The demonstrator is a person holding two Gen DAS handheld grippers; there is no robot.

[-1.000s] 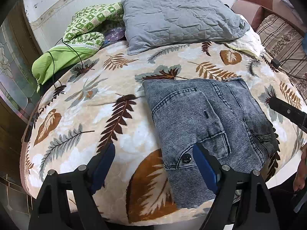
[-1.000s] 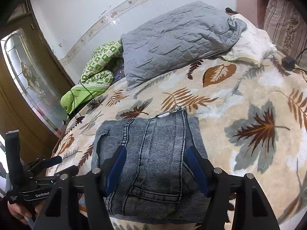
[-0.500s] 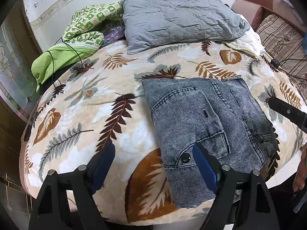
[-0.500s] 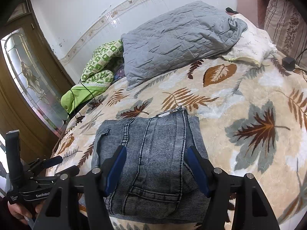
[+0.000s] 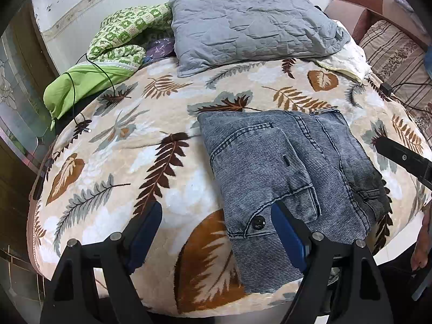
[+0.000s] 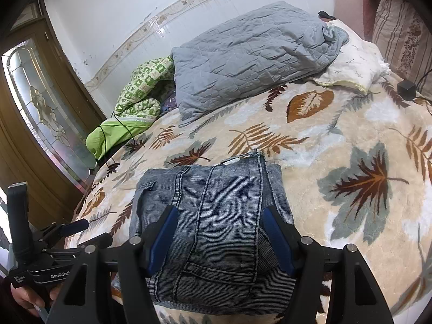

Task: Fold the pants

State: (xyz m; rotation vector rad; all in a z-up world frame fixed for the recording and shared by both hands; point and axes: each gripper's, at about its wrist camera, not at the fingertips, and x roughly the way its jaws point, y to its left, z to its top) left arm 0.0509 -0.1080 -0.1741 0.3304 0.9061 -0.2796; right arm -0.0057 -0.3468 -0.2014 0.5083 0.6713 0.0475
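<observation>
Pants (image 5: pixel 286 172) folded on blanket (image 5: pixel 167 167), unchanged, both grippers' fingers (image 5: pixel 147 232) spread, empty

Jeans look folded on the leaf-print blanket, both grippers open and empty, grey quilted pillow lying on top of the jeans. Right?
Not quite. The grey quilted pillow is not on the jeans; it lies apart from them at the far end of the leaf-print blanket, as the left wrist view shows. The rest holds: jeans folded, left gripper and right gripper open and empty.

"GenRobo…" on left hand-held gripper (image 6: pixel 70 232)
</observation>
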